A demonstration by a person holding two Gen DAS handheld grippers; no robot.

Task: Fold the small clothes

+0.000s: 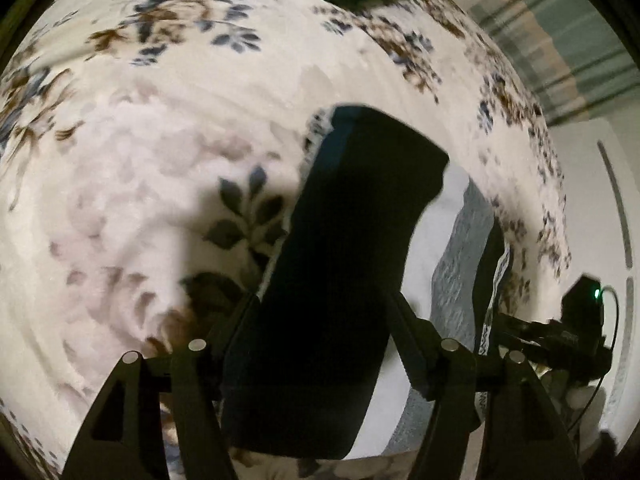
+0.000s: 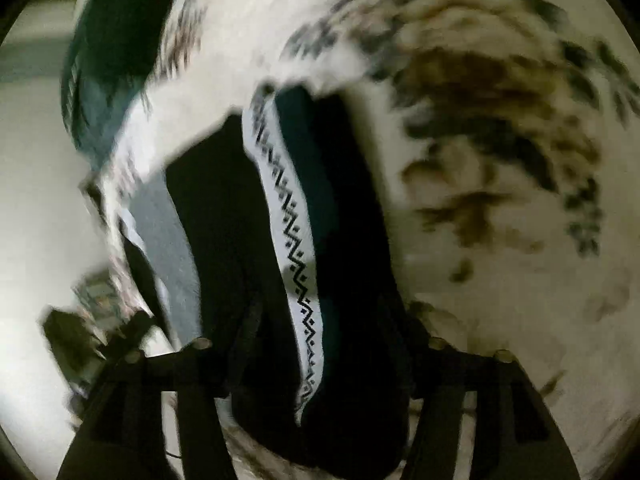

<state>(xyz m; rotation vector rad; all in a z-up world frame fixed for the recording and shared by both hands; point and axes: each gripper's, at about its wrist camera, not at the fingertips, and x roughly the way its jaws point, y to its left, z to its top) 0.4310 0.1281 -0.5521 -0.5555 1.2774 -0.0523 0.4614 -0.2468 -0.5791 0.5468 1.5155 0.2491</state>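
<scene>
Dark, almost black knit fabric with a white band of black zigzag pattern along one edge, the small garment [image 1: 352, 264] is lying as a long narrow strip on a cream plush blanket with blue and brown flowers [image 1: 132, 168], which is covering the whole surface beneath it. In the left wrist view the strip is running from right between the fingers of the left gripper [image 1: 324, 344] away toward the far side, leaning a little to the right, so its long axis is lying nearly in line with the way the tongs are pointing. The left jaws are standing apart on either side of the near end, with a gap showing on the right side, so they are released and not pressing the cloth. A grey and white striped part of the clothing [image 1: 460, 248] is lying just to the right of the dark strip. The right gripper [image 2: 320, 360] is hanging over the same garment, the patterned band [image 2: 292, 248] running away from between its fingers toward the far left; that view is blurred and the dark cloth is hiding the pads, so I cannot tell whether they are clenching it. A second dark green bundle [image 2: 108, 60] is resting well apart at the far edge of the blanket. Both hands are equally close to the near end, so the next fold probably depends on carrying that end along the strip's length.
</scene>
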